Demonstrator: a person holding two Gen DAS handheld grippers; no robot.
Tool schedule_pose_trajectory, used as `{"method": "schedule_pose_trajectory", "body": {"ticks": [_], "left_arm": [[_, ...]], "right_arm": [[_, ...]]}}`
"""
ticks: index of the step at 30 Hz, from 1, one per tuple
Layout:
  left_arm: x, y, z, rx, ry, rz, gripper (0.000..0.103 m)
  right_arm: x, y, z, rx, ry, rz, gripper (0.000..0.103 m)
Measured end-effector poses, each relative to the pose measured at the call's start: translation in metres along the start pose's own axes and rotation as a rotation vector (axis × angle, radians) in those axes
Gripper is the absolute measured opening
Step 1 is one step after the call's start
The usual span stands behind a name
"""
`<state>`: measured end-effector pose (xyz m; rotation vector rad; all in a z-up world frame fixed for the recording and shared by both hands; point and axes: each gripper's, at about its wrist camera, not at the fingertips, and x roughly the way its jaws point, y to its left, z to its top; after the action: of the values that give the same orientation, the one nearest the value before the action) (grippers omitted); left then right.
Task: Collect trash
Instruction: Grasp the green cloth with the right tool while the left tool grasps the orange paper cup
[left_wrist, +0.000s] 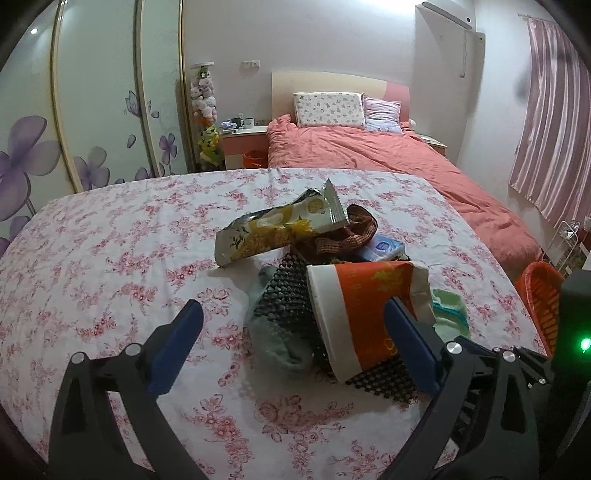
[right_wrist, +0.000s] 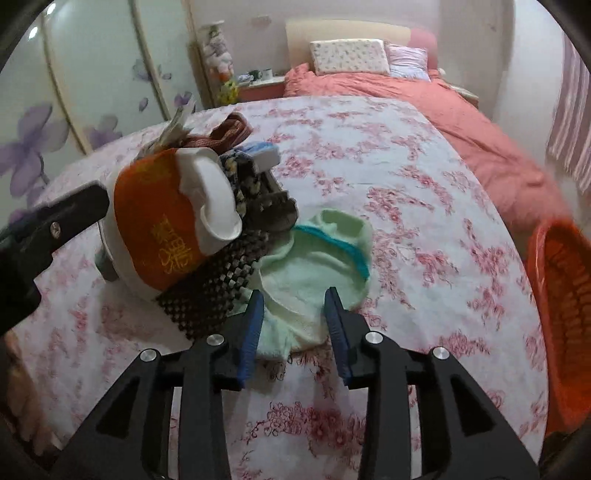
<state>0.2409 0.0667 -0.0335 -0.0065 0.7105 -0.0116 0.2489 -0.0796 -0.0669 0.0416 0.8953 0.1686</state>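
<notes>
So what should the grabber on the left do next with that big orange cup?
Probably close. The left hand-held gripper is open, its blue fingers either side of the tipped orange-and-white paper noodle cup lying on the black mesh mat. Once gripped, the cup could likely go toward the orange plastic basket at the right.

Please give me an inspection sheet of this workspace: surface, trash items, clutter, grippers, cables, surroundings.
Surface: floral tablecloth, covered only at the pile.
Job's things: orange paper cup lying on its side; yellow snack wrapper leaning on the pile; orange basket at the table's right edge.
Clutter: black mesh mat, green cloth, brown woven strap, blue tissue pack.
Grippers: left gripper open wide around the cup; right gripper open over the green cloth.
Cables: nothing seen.
Surroundings: bed, wardrobe, curtain.
</notes>
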Motion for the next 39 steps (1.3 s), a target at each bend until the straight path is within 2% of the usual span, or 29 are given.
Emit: {"method": "schedule_pose_trajectory", "body": {"ticks": [1,2,7,14,19,21,23,27,28,31,33,34,36,37,38,39], "left_arm": [[0.0,0.0,-0.001,0.001,0.0,-0.002,0.096],[0.001,-0.001,-0.001,0.003,0.002,-0.006,0.096],[0.002,-0.003,-0.002,0.008,-0.001,-0.027,0.096],[0.01,-0.009,-0.003,0.005,0.02,-0.052,0.09],[0.018,-0.019,-0.003,0.013,0.04,-0.063,0.089],[0.022,-0.022,-0.002,0.018,0.049,-0.064,0.084],[0.027,-0.024,-0.002,0.017,0.062,-0.077,0.077],[0.031,-0.028,-0.001,0.015,0.067,-0.106,0.068],[0.031,-0.029,0.0,0.017,0.068,-0.114,0.067],[0.032,-0.034,0.002,0.026,0.06,-0.144,0.06],[0.032,-0.036,0.002,0.032,0.059,-0.164,0.051],[0.032,-0.038,0.002,0.034,0.061,-0.172,0.049],[0.033,-0.04,0.002,0.037,0.063,-0.194,0.041],[0.032,-0.04,0.002,0.04,0.061,-0.202,0.038],[0.031,-0.041,0.001,0.044,0.059,-0.214,0.03],[0.03,-0.041,0.001,0.045,0.057,-0.229,0.024]], "right_arm": [[0.0,0.002,0.0,-0.01,0.003,0.026,0.008],[-0.001,0.005,-0.001,-0.025,0.002,0.025,0.004],[-0.01,-0.003,-0.002,-0.013,-0.027,-0.01,0.002],[-0.021,-0.064,0.005,0.145,-0.071,-0.155,0.003],[-0.014,-0.08,0.006,0.207,-0.031,-0.08,0.004],[-0.013,-0.079,0.006,0.218,-0.028,-0.039,0.013],[-0.014,-0.076,0.006,0.208,-0.028,-0.025,0.032],[-0.013,-0.068,0.006,0.17,-0.022,-0.019,0.047],[-0.011,-0.068,0.006,0.168,-0.017,-0.013,0.053],[-0.007,-0.062,0.006,0.148,0.002,-0.012,0.061],[-0.004,-0.056,0.005,0.125,0.01,-0.031,0.062],[-0.002,-0.054,0.005,0.114,0.012,-0.042,0.061],[-0.002,-0.053,0.003,0.101,0.004,-0.068,0.049],[-0.002,-0.056,0.002,0.106,0.001,-0.074,0.038],[-0.004,-0.062,0.003,0.131,0.002,-0.059,0.023],[-0.004,-0.068,0.003,0.155,0.006,-0.043,0.014]]}}
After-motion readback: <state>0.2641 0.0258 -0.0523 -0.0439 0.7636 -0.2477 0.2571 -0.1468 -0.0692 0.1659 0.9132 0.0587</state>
